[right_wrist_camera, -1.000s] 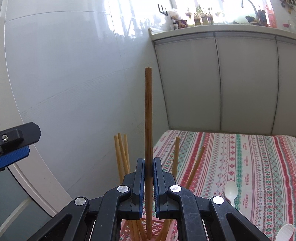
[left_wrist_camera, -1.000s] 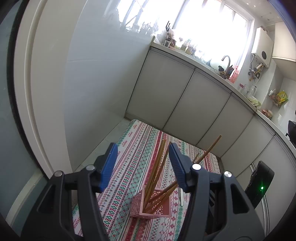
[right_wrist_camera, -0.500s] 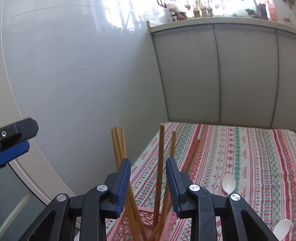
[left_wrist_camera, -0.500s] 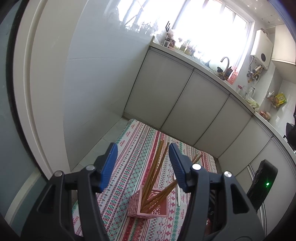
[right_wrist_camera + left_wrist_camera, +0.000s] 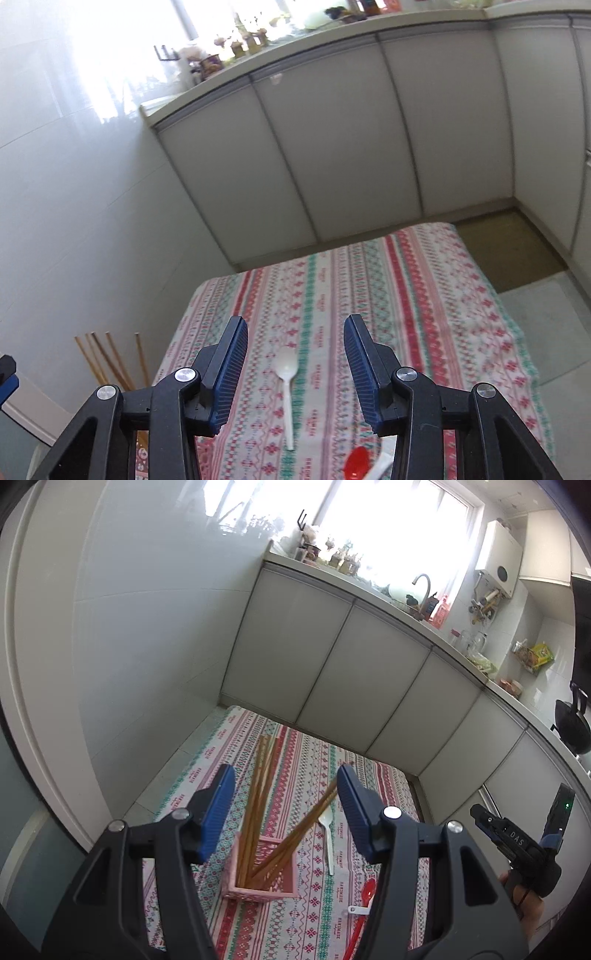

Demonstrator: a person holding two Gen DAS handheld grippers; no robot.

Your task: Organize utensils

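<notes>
Released since the earlier frame, the chopstick is no longer gripped – the right gripper [image 5: 293, 363] has been swung aside over the white spoon [image 5: 286, 380].

Its jaws are seen opening with nothing between them; the white spoon lies flat on the patterned bench [image 5: 424, 295], its long axis running away from the camera, bowl at the far end. A red spoon [image 5: 355, 466] lies near. The chopsticks [image 5: 258, 812] are stood in the pink basket [image 5: 258, 890], leaning with tips upward. The left gripper [image 5: 284, 805] is held half-wide and empty above the basket.
</notes>
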